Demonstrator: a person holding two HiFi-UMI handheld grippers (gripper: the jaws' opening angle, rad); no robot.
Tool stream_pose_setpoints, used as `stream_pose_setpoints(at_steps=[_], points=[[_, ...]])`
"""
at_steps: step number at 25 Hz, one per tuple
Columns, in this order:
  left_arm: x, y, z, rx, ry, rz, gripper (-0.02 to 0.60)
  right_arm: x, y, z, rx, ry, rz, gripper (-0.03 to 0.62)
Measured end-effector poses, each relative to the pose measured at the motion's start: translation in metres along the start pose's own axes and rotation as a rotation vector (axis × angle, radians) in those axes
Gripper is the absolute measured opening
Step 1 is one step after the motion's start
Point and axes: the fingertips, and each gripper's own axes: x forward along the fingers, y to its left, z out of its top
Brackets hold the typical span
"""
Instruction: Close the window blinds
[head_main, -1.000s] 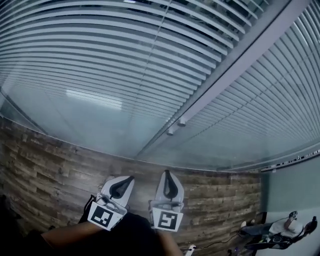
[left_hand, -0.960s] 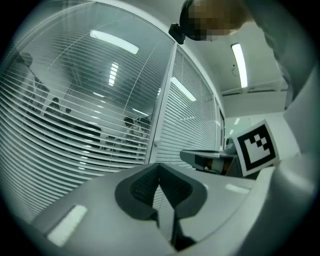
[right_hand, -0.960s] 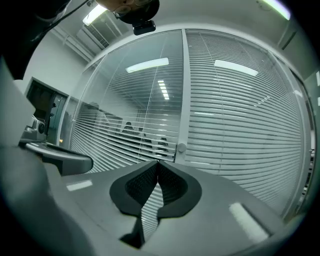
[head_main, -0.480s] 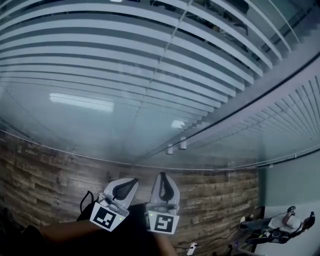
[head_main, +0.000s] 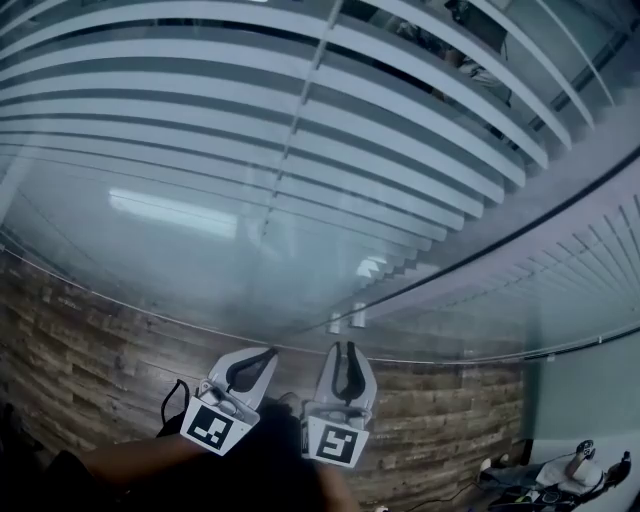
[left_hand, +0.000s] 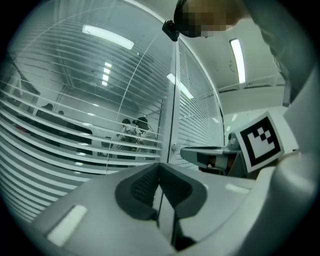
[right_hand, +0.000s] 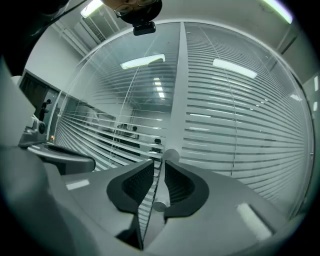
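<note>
Wand (right_hand: 161, 192) between right gripper (right_hand: 160, 165) jaws, opening, narrow gap; left gripper (left_hand: 160, 167) closed; blinds (head_main: 300, 110) ahead.

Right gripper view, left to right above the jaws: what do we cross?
Grey left gripper → white slatted blind on the left pane, room visible through its gaps → white vertical window post → white slatted blind on the right pane.
</note>
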Motion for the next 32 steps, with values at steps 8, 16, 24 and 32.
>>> stream_pose_setpoints(at_steps=[8,16,24,32], points=[[0.012,0.005,-0.006,0.002,-0.009,0.019,0.000,0.015,-0.014,0.002,-0.077,-0.025,-0.014,0.108],[0.009,0.015,-0.009,-0.039,0.001,0.042,0.000,0.021,-0.010,0.007,-0.222,0.004,-0.031,0.137],[0.009,0.022,-0.013,-0.054,-0.002,0.038,0.000,0.025,-0.016,0.009,-0.208,-0.004,-0.079,0.163],[0.004,0.027,-0.013,-0.038,0.004,0.021,0.000,0.028,-0.020,0.011,-0.113,-0.002,-0.062,0.124]])
